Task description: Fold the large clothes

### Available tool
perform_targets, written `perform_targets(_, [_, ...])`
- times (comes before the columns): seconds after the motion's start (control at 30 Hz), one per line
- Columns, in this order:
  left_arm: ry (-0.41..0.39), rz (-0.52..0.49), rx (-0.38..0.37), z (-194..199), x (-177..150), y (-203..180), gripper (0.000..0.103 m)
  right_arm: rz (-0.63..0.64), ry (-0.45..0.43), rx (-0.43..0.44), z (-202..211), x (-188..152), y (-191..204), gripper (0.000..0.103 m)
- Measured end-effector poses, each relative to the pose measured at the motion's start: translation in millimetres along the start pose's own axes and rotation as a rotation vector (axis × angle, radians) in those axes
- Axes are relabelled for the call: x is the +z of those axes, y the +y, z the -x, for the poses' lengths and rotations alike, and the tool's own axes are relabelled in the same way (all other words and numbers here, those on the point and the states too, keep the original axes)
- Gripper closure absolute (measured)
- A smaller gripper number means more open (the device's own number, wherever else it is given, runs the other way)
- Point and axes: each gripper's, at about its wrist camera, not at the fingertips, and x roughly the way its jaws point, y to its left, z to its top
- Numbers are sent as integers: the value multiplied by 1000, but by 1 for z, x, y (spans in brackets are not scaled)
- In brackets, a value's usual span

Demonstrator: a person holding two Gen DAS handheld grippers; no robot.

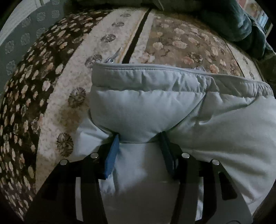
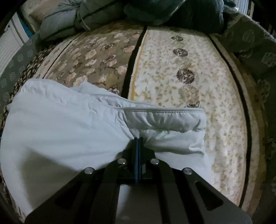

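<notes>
You are working a pale padded jacket (image 1: 172,110) that is lying on the patterned carpet (image 1: 72,96), its piped hem (image 1: 151,69) running across the far side of the bundle. Your left tongs (image 1: 139,136) are standing about half spread with a thick puff of the jacket bulging between the blue pads (image 1: 112,155); whether they are pressing it or merely flanking it, I cannot tell. Your right tongs (image 2: 138,140) are pressed together, and they seem to be nipping a thin pleat of the jacket (image 2: 69,124) just below the gathered band (image 2: 165,118). To do this fold well, I would judge you should be keeping both hands level with each other and laying the hem down straight, so the padding is settling flat rather than ballooning (it looks springy and likely to push back). The carpet beyond the hem is lying bare, giving you room ahead and off the jacket's near corner, while dark heaped bedding (image 2: 155,13) is crowding the far edge, so avoid reaching that way.
</notes>
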Motion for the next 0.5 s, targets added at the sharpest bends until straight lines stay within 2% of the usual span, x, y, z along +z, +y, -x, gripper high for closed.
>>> perform_targets(0.17, [9,-13,-2,-9,0,-4,51,-14,-5,39,-5,-2,-5,103])
perform_targets(0.5, [1,-27,0,-22,1,-6,47,-4,-20,37,-8,-3,-2,103])
